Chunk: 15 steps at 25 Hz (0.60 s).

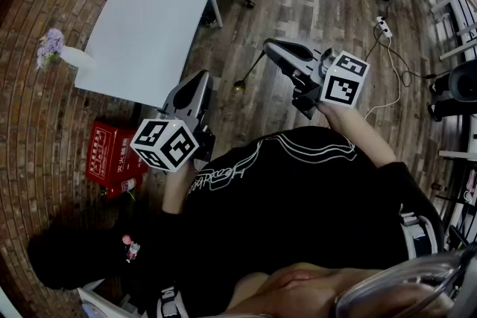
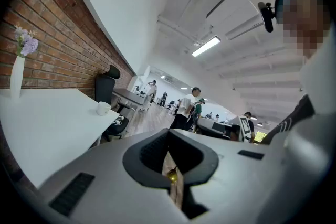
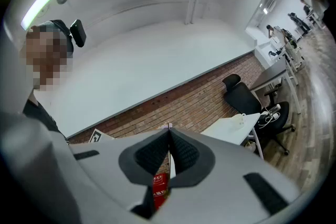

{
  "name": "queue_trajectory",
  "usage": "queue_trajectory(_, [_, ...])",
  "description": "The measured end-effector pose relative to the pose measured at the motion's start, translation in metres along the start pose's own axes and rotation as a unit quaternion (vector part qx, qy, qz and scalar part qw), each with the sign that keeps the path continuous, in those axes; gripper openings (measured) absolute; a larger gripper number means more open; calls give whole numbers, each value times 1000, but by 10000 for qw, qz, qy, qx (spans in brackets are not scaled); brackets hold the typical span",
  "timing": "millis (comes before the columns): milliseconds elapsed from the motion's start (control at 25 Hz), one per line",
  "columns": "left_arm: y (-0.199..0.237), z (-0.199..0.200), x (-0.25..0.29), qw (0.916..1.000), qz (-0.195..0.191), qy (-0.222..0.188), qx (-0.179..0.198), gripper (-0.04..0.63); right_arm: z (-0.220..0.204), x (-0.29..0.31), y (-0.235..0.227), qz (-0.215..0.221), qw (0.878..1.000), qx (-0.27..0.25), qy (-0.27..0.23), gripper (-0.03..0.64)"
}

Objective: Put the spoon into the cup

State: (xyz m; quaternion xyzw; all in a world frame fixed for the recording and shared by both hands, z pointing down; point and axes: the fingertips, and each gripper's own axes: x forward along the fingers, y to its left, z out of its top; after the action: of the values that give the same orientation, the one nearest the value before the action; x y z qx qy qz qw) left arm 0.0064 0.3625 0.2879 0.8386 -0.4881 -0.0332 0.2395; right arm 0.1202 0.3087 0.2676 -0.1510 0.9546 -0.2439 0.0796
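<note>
Right gripper [image 1: 268, 47], upper middle of the head view, has its jaws pressed together on the tip of a thin dark handle. The spoon [image 1: 252, 69] slants down to the left from there, its gold bowl low over the wooden floor. Left gripper [image 1: 201, 78], lower left of it, is closed on nothing; through the slit under its own jaws the gold bowl shows. The cup [image 2: 104, 108] stands near the far corner of the white counter [image 1: 141, 33] at the upper left, well apart from the spoon. The hold looks slight, since only the handle's end seems pinched: a quick swing could let the spoon pivot or slide out onto the floor. The cup is small and close to the counter's edge, so a bowl that strikes its rim could tip it or push it off. As for writing, the red box [image 1: 112, 154] on the floor at the left carries white Chinese characters too small to read surely. The person's black shirt bears looping white script I cannot make out.
</note>
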Motion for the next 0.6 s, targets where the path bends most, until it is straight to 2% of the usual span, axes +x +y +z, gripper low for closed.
queue_trajectory(600, [18,0,-25,9998,-185,15,-37,3,-13,18,16,-199,9998,-47,-35,-2])
